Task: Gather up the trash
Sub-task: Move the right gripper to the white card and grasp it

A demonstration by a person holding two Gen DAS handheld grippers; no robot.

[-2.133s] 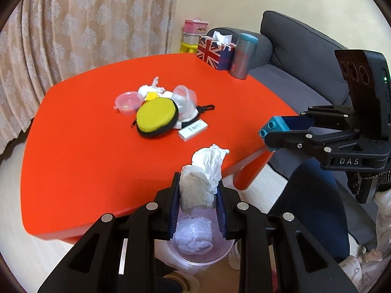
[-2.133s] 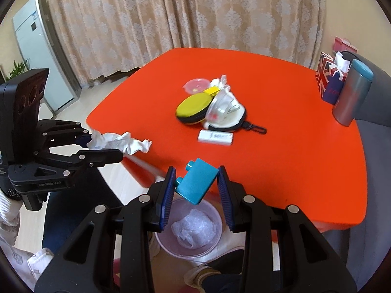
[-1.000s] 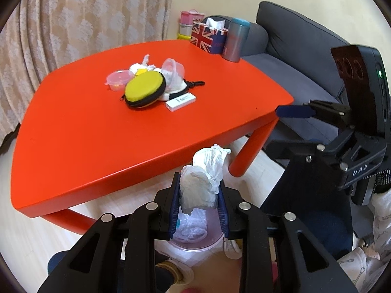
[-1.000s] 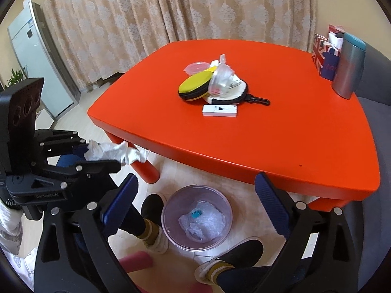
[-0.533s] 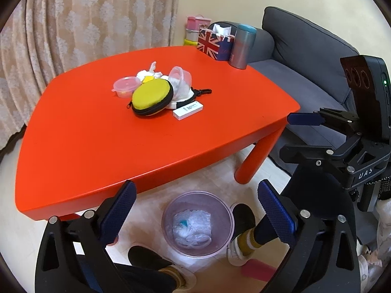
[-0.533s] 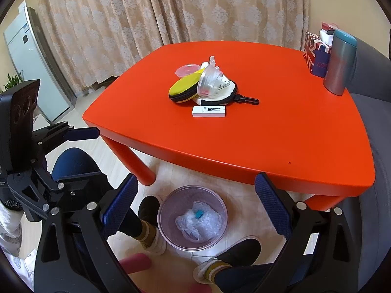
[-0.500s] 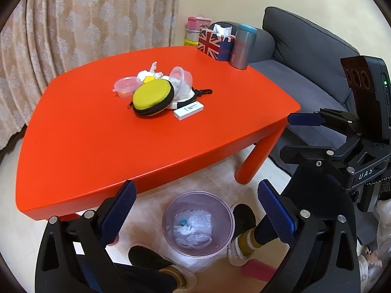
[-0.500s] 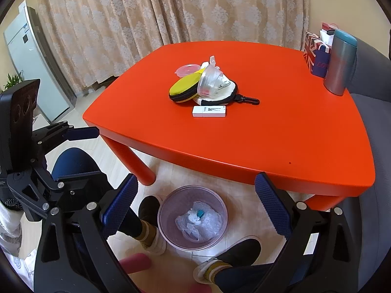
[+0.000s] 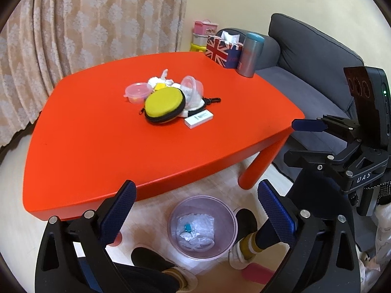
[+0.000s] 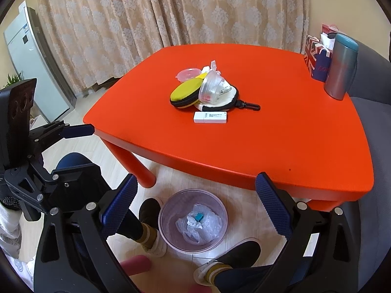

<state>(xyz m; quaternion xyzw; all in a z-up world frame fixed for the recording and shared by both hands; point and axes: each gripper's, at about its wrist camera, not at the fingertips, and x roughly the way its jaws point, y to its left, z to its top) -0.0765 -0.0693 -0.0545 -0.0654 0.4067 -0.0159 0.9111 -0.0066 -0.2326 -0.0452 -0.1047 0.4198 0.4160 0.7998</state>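
Observation:
A clear purple trash bin (image 9: pixel 221 250) stands on the floor in front of the red table (image 9: pixel 97 151); it holds crumpled white tissue (image 9: pixel 195 232) and a small teal block (image 9: pixel 187 227). The bin also shows in the right wrist view (image 10: pixel 168 210), with the teal block (image 10: pixel 198 217) on the tissue. My left gripper (image 9: pixel 198 210) is open and empty above the bin. My right gripper (image 10: pixel 196 205) is open and empty above it too. On the table lie a white crumpled tissue (image 9: pixel 156 81), a clear plastic cup (image 9: pixel 193 88) and a small lidded tub (image 9: pixel 136 92).
A yellow round zip case (image 9: pixel 163 107), a white pouch with a clip and a white box (image 9: pixel 198 119) sit mid-table. A Union Jack tissue box (image 9: pixel 221 51) and a grey tumbler (image 9: pixel 249 55) stand at the far corner. A grey sofa (image 9: pixel 317 58) is to the right. Feet flank the bin.
Two seconds ago the left gripper held a tissue and the right a teal block. Both opened and dropped them into the bin. In the last half second both views shifted only slightly.

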